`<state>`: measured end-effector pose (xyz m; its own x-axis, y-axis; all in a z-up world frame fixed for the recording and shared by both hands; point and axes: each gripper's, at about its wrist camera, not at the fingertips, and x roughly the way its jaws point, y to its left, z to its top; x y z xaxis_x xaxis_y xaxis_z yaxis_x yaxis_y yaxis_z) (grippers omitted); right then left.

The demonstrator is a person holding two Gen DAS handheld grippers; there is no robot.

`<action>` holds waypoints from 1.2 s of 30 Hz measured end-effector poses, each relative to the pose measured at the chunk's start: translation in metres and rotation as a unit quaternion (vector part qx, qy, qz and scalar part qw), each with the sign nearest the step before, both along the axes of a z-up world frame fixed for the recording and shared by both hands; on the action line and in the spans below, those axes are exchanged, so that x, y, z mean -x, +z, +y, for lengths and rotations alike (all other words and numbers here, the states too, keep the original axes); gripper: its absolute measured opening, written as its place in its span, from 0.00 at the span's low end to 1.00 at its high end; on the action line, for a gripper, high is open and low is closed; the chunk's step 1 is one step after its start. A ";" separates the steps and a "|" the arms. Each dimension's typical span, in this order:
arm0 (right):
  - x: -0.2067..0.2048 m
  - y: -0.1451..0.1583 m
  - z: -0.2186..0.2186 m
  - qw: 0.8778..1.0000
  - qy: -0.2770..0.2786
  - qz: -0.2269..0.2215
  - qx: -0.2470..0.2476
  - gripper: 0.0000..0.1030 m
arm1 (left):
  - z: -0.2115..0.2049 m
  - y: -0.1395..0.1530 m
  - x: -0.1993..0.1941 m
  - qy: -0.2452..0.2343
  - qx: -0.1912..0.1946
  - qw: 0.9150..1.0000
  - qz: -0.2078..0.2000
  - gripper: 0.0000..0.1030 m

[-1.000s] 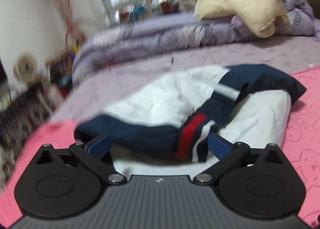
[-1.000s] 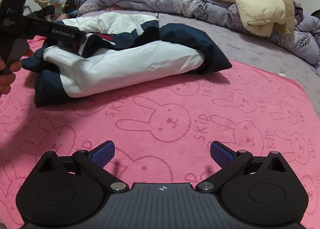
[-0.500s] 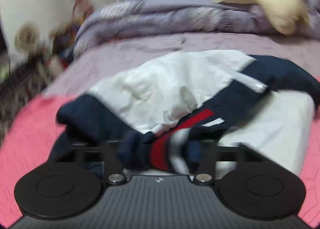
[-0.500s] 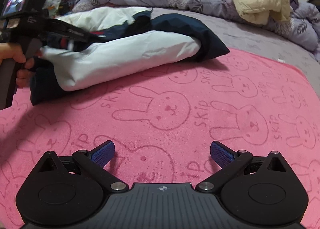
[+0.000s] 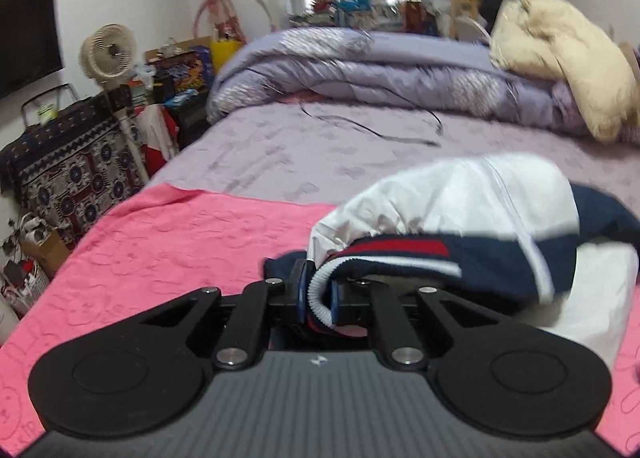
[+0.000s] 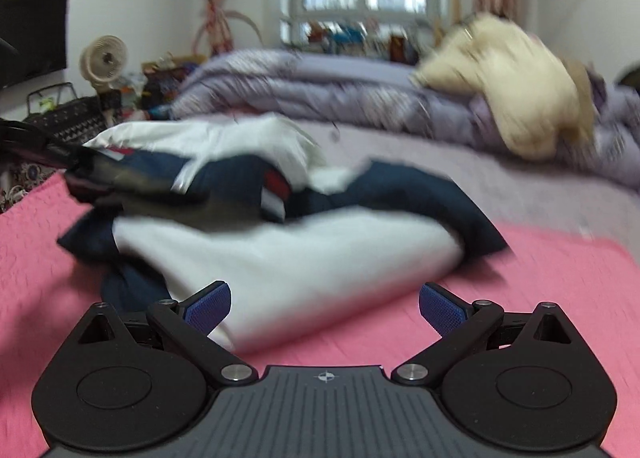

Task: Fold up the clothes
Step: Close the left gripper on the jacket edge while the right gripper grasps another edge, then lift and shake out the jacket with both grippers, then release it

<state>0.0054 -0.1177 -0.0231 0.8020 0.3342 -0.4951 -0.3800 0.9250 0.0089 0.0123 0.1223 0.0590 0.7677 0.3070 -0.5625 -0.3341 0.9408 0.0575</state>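
A white and navy jacket [image 5: 460, 193] with red stripes lies bunched on a pink bunny-print towel [image 5: 180, 225]. My left gripper [image 5: 318, 298] has its jaws closing tight on the jacket's ribbed striped hem [image 5: 320, 290], and the pads press on it as that edge is lifted off the pile. In the right wrist view the jacket [image 6: 288, 258] is blurred by motion. My right gripper [image 6: 324, 310] stands open just in front of the white fold, and its pads do not press on the cloth. The left gripper's black body [image 6: 40, 145] shows at the jacket's left end.
The towel [image 6: 560, 278] covers the near part of a lilac bed. A rolled lilac duvet [image 5: 360, 69] and a cream coat [image 5: 560, 57] lie at the far end, with a black cable [image 5: 380, 129] on the sheet. A fan [image 5: 108, 53] and clutter stand left of the bed.
My left gripper went from wide open to shut on the hem and pulled it up and leftward. My right gripper moved from bare towel up to the jacket, still open.
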 end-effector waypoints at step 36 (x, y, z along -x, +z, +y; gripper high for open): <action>0.218 0.032 -0.115 0.962 0.033 0.163 0.217 0.18 | -0.063 -0.042 0.201 -0.394 0.080 0.884 0.237 0.40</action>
